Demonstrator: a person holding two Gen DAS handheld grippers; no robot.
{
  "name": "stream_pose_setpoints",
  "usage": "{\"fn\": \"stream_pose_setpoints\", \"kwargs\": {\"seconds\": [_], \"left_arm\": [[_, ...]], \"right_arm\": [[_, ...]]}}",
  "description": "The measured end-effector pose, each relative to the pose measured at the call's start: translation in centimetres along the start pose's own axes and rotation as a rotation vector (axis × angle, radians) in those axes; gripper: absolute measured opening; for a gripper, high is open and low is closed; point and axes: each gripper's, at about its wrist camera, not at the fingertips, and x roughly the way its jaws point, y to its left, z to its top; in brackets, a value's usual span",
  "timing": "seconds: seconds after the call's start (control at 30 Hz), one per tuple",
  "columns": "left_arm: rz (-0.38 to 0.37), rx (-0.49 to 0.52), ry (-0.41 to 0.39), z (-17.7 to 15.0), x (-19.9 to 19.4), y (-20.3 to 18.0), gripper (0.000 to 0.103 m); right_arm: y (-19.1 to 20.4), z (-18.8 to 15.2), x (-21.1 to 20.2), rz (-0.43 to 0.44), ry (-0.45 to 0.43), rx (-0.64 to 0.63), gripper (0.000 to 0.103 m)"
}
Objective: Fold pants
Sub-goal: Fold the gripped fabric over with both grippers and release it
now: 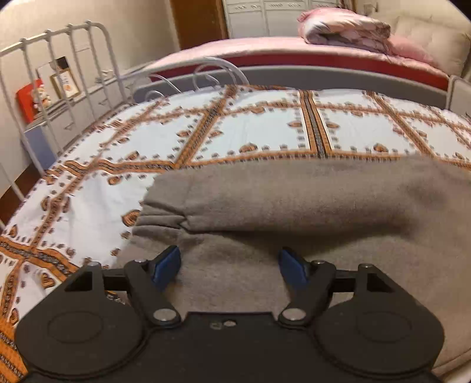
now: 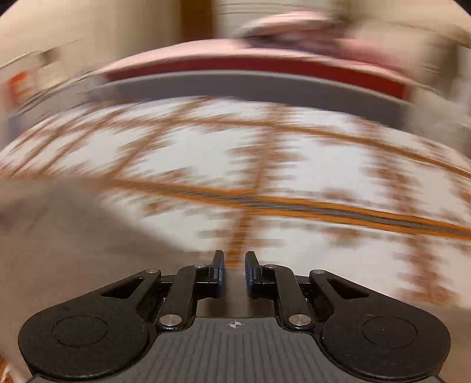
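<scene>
Pants (image 1: 294,200) of grey fleece lie on a bed, folded over on themselves so that an upper layer rests along a lower one, with a bunched cuff end pointing toward the left side of the left wrist view. Under them is a white bedsheet (image 1: 259,129) crossed by orange bands with small heart shapes. At the far left of that view stands a white metal bed rail (image 1: 73,59), and behind it a red box (image 1: 26,100) sits on a low cabinet. The left gripper (image 1: 229,260) hangs just above the lower grey layer with its blue-padded fingers (image 1: 166,265) spread well apart and nothing between them. Toward the back right, a folded pink quilt (image 1: 344,28) rests on a second bed. The right wrist view is heavily smeared by motion; there the pants (image 2: 59,235) fill the lower left, and the right gripper (image 2: 234,265) is over the bedsheet (image 2: 323,165) with its fingers drawn nearly together, only a narrow gap between them and nothing in it.
</scene>
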Motion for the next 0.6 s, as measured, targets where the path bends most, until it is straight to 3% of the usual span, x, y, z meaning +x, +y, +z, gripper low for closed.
{"fn": "stream_pose_setpoints", "kwargs": {"seconds": [0.07, 0.17, 0.23, 0.3, 0.4, 0.5, 0.6], "left_arm": [[-0.009, -0.042, -0.028, 0.2, -1.0, 0.4, 0.074], [-0.005, -0.048, -0.048, 0.3, -1.8, 0.4, 0.08], [-0.007, -0.04, -0.021, 0.0, -1.7, 0.2, 0.08], [-0.029, -0.06, 0.0, -0.5, -1.9, 0.4, 0.08], [-0.052, -0.107, 0.009, -0.7, -2.2, 0.9, 0.08], [-0.075, -0.17, 0.015, -0.9, -2.6, 1.6, 0.08], [-0.077, -0.197, 0.016, -1.0, -2.9, 1.8, 0.08]], "right_arm": [[-4.1, -0.1, -3.9, 0.05, -0.073, 0.124, 0.014], [-9.9, -2.0, -9.6, 0.006, -0.132, 0.248, 0.022], [-14.2, -4.2, -12.7, -0.021, -0.147, 0.377, 0.048], [-18.8, -7.5, -15.7, -0.023, -0.164, 0.58, 0.058], [-23.2, -10.8, -18.8, -0.02, -0.187, 0.79, 0.058], [-25.1, -12.8, -20.4, -0.069, -0.138, 0.823, 0.058], [-25.9, -14.5, -20.0, -0.064, -0.067, 0.885, 0.058]]}}
